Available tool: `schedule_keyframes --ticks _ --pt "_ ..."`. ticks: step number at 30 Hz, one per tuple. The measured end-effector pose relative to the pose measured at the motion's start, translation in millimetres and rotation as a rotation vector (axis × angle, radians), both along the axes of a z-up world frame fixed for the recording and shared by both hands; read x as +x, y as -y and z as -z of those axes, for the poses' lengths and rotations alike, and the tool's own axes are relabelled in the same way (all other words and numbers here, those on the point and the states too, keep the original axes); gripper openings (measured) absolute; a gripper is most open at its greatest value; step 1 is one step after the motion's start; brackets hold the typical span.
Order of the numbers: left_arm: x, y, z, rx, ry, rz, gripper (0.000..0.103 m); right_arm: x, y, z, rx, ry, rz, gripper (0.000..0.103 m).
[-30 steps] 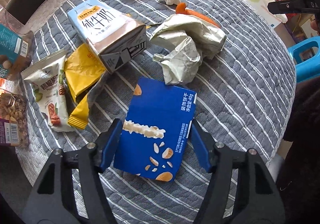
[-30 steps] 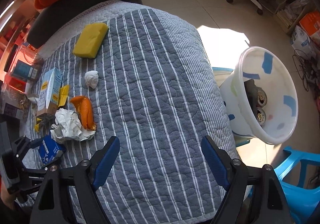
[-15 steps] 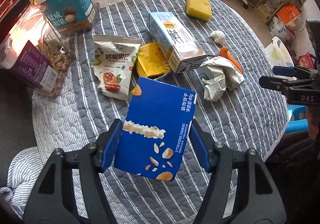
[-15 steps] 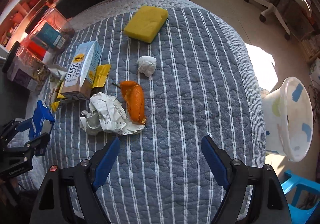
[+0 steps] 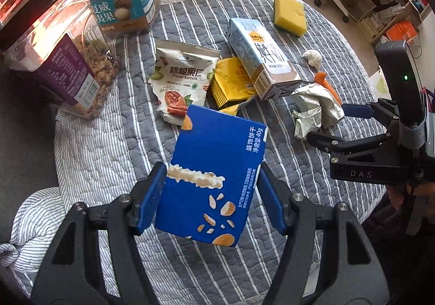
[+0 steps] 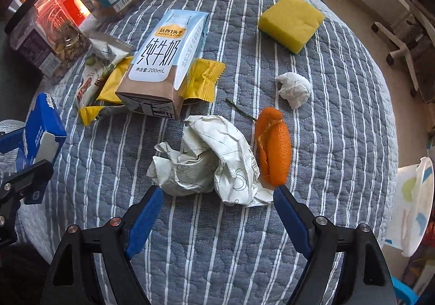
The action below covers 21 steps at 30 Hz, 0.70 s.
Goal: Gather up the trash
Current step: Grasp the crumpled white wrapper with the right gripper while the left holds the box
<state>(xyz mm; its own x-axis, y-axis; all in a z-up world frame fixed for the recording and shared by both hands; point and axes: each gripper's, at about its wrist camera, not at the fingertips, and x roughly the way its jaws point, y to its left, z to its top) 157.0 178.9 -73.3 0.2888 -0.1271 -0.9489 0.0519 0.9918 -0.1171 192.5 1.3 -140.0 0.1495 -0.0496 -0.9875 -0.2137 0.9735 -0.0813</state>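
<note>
Left hand-held gripper (image 5: 212,196) pinches the blue box (image 5: 214,180) at frame centre. Right hand-held gripper (image 6: 217,212) stands spread, empty, over the crumpled paper (image 6: 212,163).

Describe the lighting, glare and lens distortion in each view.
Left wrist view: warm orange glare washes the clear plastic nut jar at upper left; fisheye bends the grey striped quilt into a dome; corners go black. Right wrist view: even daylight, with the crumpled white paper and orange peel sharp; reddish glare on the jars at upper left; the same barrel curve.
</note>
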Motion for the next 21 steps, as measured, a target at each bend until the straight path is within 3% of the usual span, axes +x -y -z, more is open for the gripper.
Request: schedule_keyframes --ticks 6,8,12,14,21 --pt "0 0 2 0.007 -0.003 0.003 0.068 6 -1 9 -0.021 0.011 0.006 0.081" --pt "-1 1 1 0.006 0.000 0.004 0.068 6 -2 10 -0.023 0.009 0.003 0.064" --pt "-1 1 -1 0.001 0.011 0.000 0.068 4 -2 8 -0.002 0.010 -0.016 0.048" --pt "0 2 -3 -0.001 0.023 -0.006 0.068 2 2 2 0.008 0.024 -0.019 0.035" --pt "0 9 -8 -0.013 0.042 0.000 0.068 4 35 -24 0.089 0.050 0.037 0.029"
